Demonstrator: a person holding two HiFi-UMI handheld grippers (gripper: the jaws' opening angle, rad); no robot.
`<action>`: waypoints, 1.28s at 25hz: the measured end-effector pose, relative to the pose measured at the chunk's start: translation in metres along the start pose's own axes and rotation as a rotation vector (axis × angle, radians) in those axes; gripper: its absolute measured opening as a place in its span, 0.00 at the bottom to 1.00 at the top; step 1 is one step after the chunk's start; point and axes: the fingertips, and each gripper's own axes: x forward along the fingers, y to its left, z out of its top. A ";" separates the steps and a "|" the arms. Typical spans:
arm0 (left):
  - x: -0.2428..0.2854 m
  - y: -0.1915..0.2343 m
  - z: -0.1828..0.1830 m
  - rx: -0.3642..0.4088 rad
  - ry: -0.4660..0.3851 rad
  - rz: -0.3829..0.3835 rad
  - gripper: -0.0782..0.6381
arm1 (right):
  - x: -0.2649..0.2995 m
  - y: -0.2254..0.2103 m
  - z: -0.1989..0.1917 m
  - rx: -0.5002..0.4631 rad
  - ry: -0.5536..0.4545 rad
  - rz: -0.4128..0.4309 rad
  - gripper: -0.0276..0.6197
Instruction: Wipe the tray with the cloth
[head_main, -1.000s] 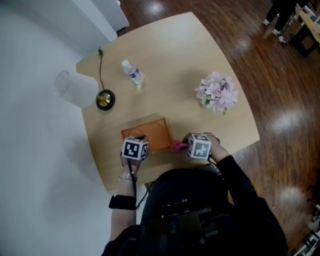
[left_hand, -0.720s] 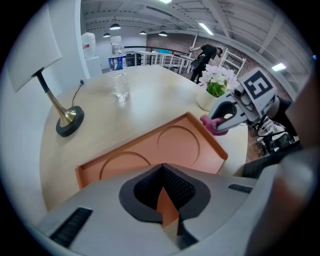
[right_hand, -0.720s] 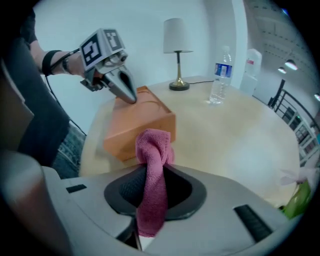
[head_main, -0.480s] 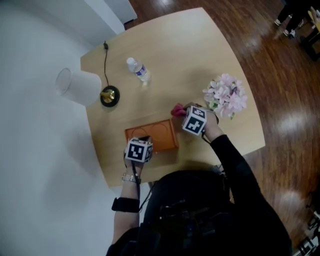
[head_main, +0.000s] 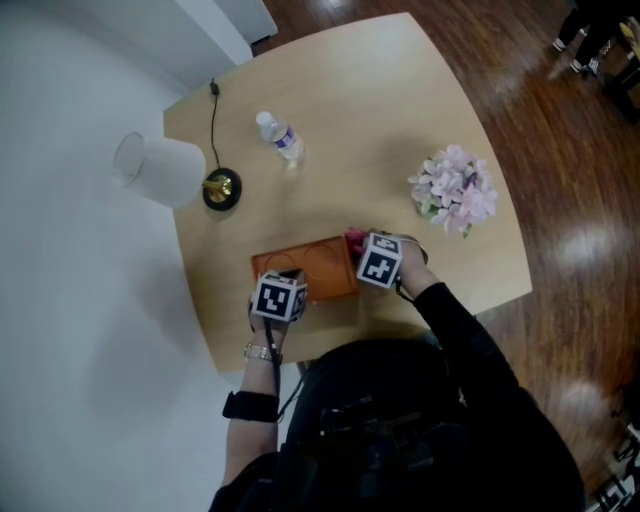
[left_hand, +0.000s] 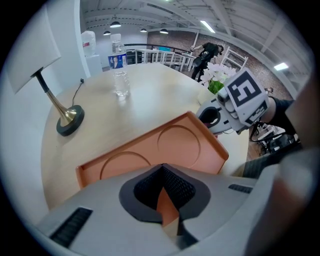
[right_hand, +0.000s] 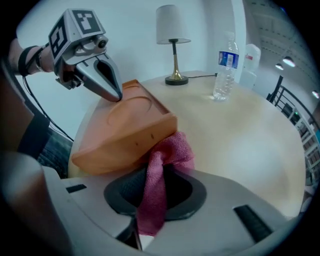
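Head view first: the orange tray (head_main: 318, 262) sits near the front edge of the round wooden table (head_main: 400, 110). The left gripper (head_main: 284, 281) is at the tray's near left rim, and the right gripper (head_main: 356, 246) is at its far right corner. A bit of pink cloth (head_main: 353, 238) pokes out right there. Both marker cubes cover the jaws from up here, so you can't read either grip from this angle. A lamp (head_main: 165, 172), a water bottle (head_main: 279, 138) and a bunch of pink flowers (head_main: 453, 190) stand further back, well apart from the tray.

Left gripper view: this one shows it properly. The left gripper (left_hand: 166, 197) has its jaws clamped on the tray (left_hand: 170, 145), with the orange rim wedged between the dark pads. You can also see two round recesses in the tray floor. The right gripper (left_hand: 212, 119) is just past the tray's far right corner, but I can't really make out the cloth from here.

Right gripper view: the right gripper (right_hand: 152, 210) is pinching the cloth (right_hand: 162, 170). A strip runs down between the jaws, and the bunched end is pressed against the outside of the tray (right_hand: 125, 130) at its nearest corner. Across the tray, the left gripper (right_hand: 112, 87) has its tips on the opposite rim. The cloth's lower end is cut off at the frame's bottom.
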 end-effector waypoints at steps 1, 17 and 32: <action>0.000 0.000 0.000 0.004 -0.002 -0.002 0.12 | 0.001 0.009 -0.003 -0.011 0.009 0.010 0.18; 0.003 0.000 0.001 0.111 -0.054 -0.033 0.12 | -0.007 0.132 -0.046 0.009 0.018 0.138 0.17; -0.021 -0.023 -0.007 0.207 -0.168 -0.118 0.12 | -0.075 0.152 -0.023 0.273 -0.118 -0.014 0.17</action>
